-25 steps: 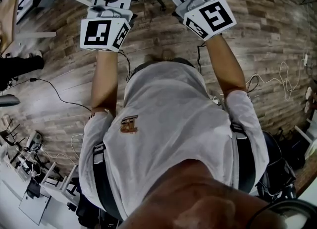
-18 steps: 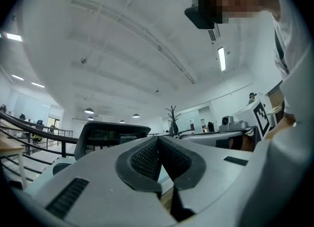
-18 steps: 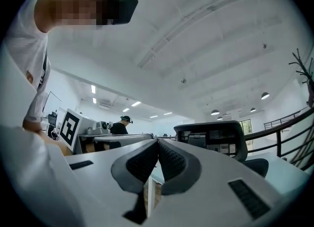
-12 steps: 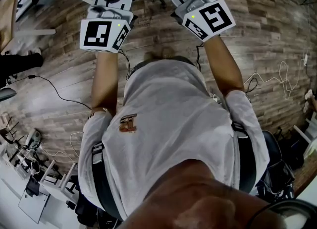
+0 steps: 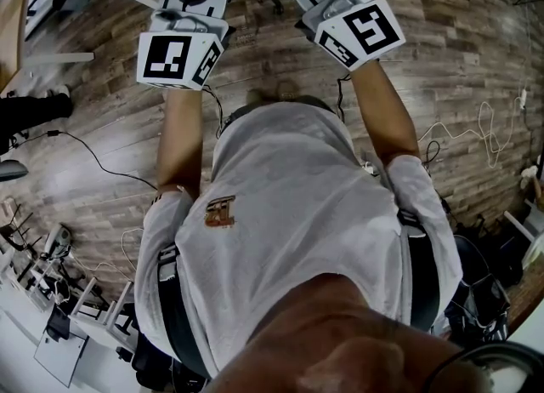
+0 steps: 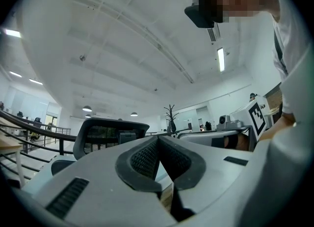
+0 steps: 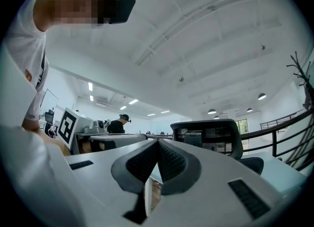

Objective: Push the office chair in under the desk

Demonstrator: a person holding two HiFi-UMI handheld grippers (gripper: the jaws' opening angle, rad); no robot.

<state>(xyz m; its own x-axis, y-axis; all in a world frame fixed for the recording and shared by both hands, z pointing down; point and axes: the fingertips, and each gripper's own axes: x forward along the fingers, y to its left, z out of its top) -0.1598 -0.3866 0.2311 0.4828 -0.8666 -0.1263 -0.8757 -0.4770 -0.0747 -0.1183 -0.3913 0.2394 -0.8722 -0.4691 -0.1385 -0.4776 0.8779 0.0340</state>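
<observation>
Now left claw (image 6: 158, 139) pinched closed, empty; right claw (image 7: 158, 142) likewise; office chair (image 7: 208, 133) upright beyond tips.

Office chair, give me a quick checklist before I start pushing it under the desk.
1. Left gripper shut, nothing between its jaws: ok.
2. Right gripper shut, nothing between its jaws: ok.
3. Office chair ahead of both grippers: ok.
4. Grippers touching the chair's back: cannot tell.
5. Wooden floor free of cables: not ok, several lie around the person.
</observation>
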